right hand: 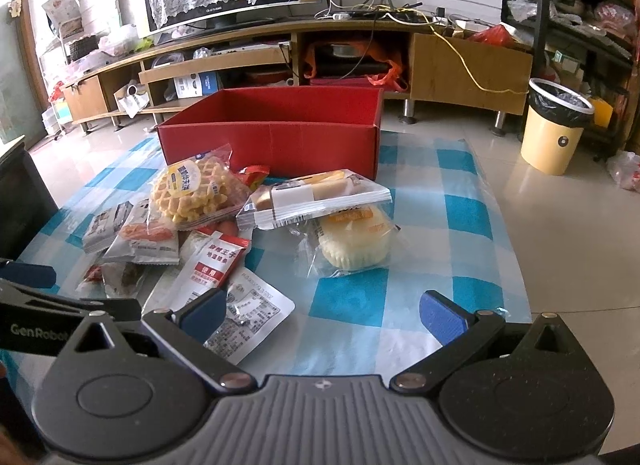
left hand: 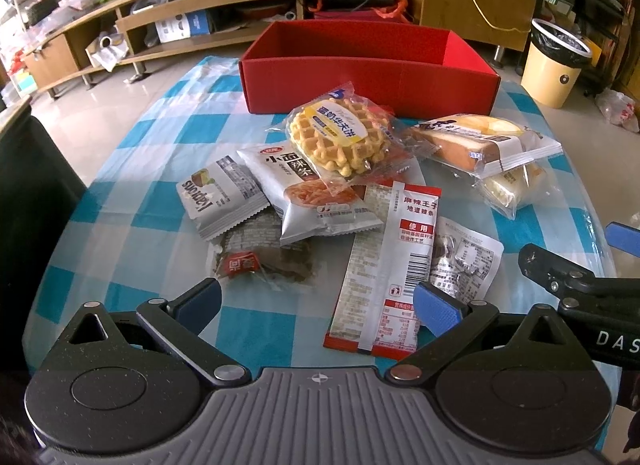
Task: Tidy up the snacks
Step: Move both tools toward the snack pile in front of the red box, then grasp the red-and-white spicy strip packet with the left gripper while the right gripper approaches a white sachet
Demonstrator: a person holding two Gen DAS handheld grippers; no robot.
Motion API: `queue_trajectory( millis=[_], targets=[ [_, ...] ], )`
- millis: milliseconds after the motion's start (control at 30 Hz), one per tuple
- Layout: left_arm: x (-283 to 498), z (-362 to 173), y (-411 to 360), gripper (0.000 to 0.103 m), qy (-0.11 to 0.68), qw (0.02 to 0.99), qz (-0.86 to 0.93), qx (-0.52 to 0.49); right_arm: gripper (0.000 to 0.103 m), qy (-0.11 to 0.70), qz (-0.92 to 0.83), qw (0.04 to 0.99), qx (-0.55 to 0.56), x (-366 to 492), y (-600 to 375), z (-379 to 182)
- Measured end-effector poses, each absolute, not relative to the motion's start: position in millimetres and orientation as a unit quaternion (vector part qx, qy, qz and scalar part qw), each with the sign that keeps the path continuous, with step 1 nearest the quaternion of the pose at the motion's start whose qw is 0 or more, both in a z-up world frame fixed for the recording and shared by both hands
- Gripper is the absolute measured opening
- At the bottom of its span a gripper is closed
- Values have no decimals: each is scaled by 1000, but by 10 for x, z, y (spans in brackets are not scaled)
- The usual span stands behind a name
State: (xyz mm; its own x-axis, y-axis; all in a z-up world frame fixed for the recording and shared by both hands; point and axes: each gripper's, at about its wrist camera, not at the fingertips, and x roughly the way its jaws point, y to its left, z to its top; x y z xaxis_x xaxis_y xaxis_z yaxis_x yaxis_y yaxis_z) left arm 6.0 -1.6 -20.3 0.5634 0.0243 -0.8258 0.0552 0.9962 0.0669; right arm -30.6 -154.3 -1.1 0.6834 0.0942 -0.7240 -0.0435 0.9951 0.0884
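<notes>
Red-and-white, the long spicy-strip packet point(left hand: 384, 265) lies on the worktop point(left hand: 132, 249) just ahead of my left gripper point(left hand: 318, 299), long axis pointing away toward the red box point(left hand: 368, 77), both grippers wide open and empty, right gripper point(right hand: 322, 315) farther off.

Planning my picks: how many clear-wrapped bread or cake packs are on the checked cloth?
3: the round waffle pack before the red cardboard box, the sliced cake pack to its right, and a pale bun pack partly beneath that. Others may be hidden.
</notes>
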Motion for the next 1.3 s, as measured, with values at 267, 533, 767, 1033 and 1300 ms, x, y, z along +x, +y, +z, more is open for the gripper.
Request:
queue_trajectory(
  millis=[267,533,767,1033,1300],
  targets=[
    [63,-204,-12,103,468,883,-9,42,102,400,39,915,37,-301,-1548,-22],
    [64,-220,-14,103,469,882,-10,44,102,405,39,913,37,-290,-1552,-36],
    [99,-242,-49,103,472,880,-16,46,102,413,35,909,41,-267,-1569,-49],
    [228,-323,-125,103,482,874,-34,53,102,431,26,900,54,-214,-1639,-84],
    [426,-487,-253,103,497,864,-50,66,102,445,9,891,91,-172,-1798,-99]
  ],
)
